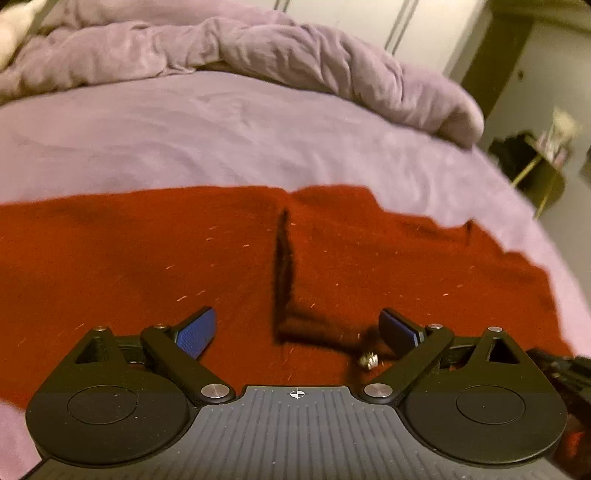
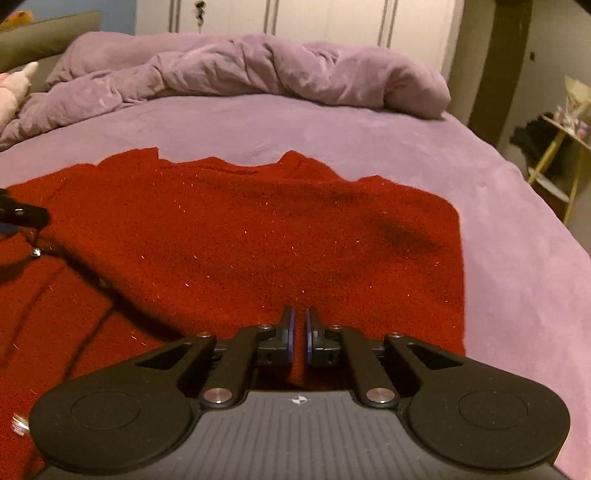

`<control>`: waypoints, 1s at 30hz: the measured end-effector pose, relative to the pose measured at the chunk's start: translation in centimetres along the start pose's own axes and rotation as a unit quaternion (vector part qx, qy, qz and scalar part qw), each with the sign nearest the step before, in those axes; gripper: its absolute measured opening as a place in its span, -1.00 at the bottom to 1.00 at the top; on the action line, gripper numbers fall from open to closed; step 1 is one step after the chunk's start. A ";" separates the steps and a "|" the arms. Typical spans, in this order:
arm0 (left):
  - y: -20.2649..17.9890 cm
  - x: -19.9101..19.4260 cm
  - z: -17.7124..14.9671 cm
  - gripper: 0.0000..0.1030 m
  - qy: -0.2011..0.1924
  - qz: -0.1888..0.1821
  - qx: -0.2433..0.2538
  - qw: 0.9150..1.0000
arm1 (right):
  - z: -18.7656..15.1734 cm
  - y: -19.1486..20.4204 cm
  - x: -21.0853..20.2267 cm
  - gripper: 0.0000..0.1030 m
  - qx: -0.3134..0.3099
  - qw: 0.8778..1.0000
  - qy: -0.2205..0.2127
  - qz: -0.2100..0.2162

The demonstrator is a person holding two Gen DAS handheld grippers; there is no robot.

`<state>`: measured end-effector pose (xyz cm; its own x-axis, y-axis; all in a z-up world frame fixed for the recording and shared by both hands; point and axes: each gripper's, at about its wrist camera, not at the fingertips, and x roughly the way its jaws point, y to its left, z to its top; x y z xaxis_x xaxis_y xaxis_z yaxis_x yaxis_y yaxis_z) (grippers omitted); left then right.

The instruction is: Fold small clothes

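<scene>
A red knit garment [image 1: 147,266] with glittery threads lies spread flat on the lilac bed sheet [image 1: 221,140]. It has a dark slit [image 1: 284,258] down its front and a metal button [image 1: 368,360]. My left gripper [image 1: 297,314] hovers over it, open wide, with nothing between its blue pads [image 1: 197,332]. In the right wrist view the garment [image 2: 240,229] fills the middle, and my right gripper [image 2: 300,314] sits low over its near right part. Its jaws stand a narrow gap apart, with only cloth seen through the gap. The left gripper's tip [image 2: 22,216] shows at the left edge.
A crumpled lilac duvet [image 2: 258,70] is heaped at the far end of the bed. White wardrobe doors [image 2: 332,18] stand behind it. The bed's edge curves down on the right, where a yellow-framed shelf [image 2: 557,155] stands on the floor. A pale soft object [image 2: 14,85] lies far left.
</scene>
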<state>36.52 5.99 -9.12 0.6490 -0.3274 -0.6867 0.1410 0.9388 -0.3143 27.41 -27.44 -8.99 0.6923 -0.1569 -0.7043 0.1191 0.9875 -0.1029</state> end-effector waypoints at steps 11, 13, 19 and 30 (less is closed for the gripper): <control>18.4 -11.9 -3.7 0.97 -0.088 0.136 -0.170 0.972 | -5.5 0.7 -7.5 0.37 0.119 0.991 -0.018 0.059; 22.4 -13.6 -3.9 0.97 -0.116 0.167 -0.226 0.953 | -5.5 1.2 -7.8 0.37 0.114 0.992 -0.024 0.055; 31.1 -14.6 -3.9 0.68 -0.158 0.153 -0.366 0.904 | -4.7 2.6 -8.0 0.34 0.113 0.992 -0.021 0.054; 35.9 -14.1 -3.2 -0.77 -0.156 0.102 -0.460 0.868 | -4.9 3.4 -7.0 0.05 0.118 0.992 -0.018 0.052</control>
<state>30.05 43.97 -12.88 0.7810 0.0151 -0.6244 -0.5645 0.4449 -0.6953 19.49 -22.88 -7.81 0.7343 -0.0595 -0.6762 0.2058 0.9688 0.1382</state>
